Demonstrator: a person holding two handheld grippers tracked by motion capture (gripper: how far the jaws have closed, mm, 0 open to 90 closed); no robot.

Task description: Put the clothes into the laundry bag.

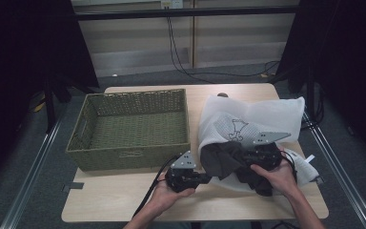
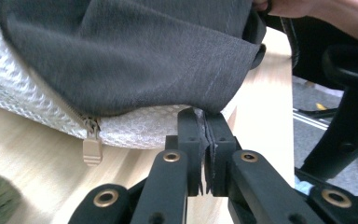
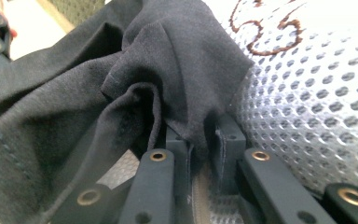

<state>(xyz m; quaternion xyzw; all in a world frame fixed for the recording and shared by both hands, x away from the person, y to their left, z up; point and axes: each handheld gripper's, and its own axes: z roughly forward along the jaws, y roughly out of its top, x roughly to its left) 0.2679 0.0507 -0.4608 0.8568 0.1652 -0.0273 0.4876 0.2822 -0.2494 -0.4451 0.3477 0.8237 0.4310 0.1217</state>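
While both sets of fingers pinch the dark garment (image 1: 228,162) at the mouth of the white mesh bag (image 1: 267,117) on the worktop (image 1: 124,195), the step looks like drawing it out; next comes a steady pull toward the wicker basket (image 1: 131,126); the left gripper (image 1: 205,179) lies level, the right gripper (image 1: 248,160) reaches in from the bag's near side.

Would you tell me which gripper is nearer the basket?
Left. The left gripper sits just off the basket front right corner; the right gripper is farther right, over the mesh bag.
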